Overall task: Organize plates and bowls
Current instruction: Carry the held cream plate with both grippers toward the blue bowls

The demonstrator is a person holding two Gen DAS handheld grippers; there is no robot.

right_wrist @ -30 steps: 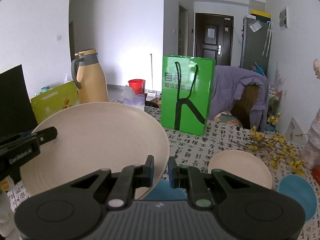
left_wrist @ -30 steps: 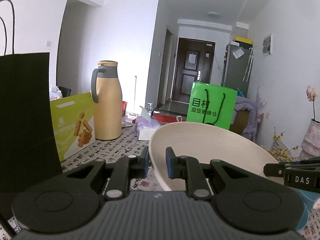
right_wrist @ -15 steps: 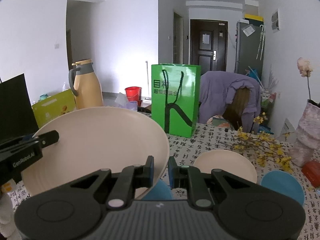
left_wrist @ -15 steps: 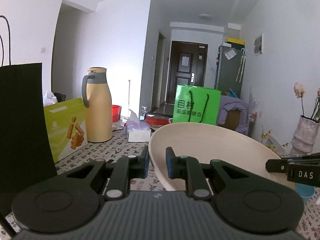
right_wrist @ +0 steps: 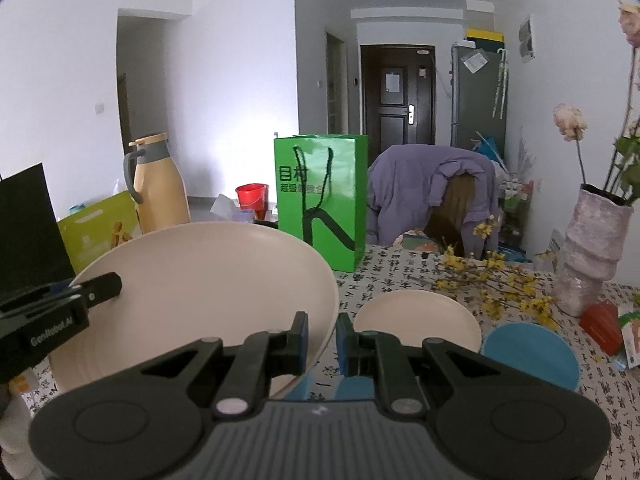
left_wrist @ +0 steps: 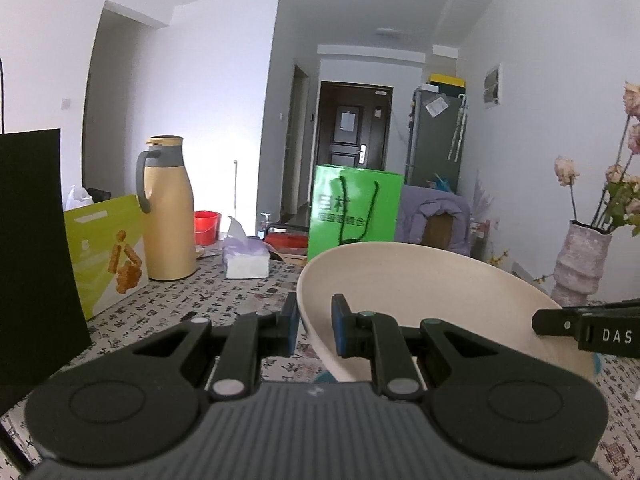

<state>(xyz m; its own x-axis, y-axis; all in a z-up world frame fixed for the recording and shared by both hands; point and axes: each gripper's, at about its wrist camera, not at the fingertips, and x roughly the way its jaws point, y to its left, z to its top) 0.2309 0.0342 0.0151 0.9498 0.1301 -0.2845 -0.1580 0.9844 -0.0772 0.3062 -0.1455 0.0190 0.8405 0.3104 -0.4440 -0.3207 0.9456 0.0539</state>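
Observation:
A large cream bowl [left_wrist: 424,292] [right_wrist: 208,292] hangs above the table, held at both sides. My left gripper [left_wrist: 314,330] is shut on its left rim. On the opposite rim my right gripper [right_wrist: 322,342] is shut; it shows in the left wrist view as a black finger [left_wrist: 580,326]. The left gripper's finger [right_wrist: 72,302] reaches in from the left in the right wrist view. On the table lie a smaller cream plate [right_wrist: 418,320] and a blue plate [right_wrist: 530,354]. Another blue dish [right_wrist: 352,388] peeks out under the bowl.
The patterned tablecloth [left_wrist: 208,300] carries a tan thermos jug [left_wrist: 168,208], a yellow-green box [left_wrist: 106,248], a black bag [left_wrist: 32,248], a tissue pack [left_wrist: 246,258], a green paper bag [right_wrist: 320,200], yellow flower sprigs [right_wrist: 492,280] and a pink vase [right_wrist: 592,256]. A purple coat [right_wrist: 432,192] drapes a chair behind.
Both grippers and the bowl between them have travelled sideways to the right over the table. The jug and bags slid left in view, and the vase and blue plate came into sight.

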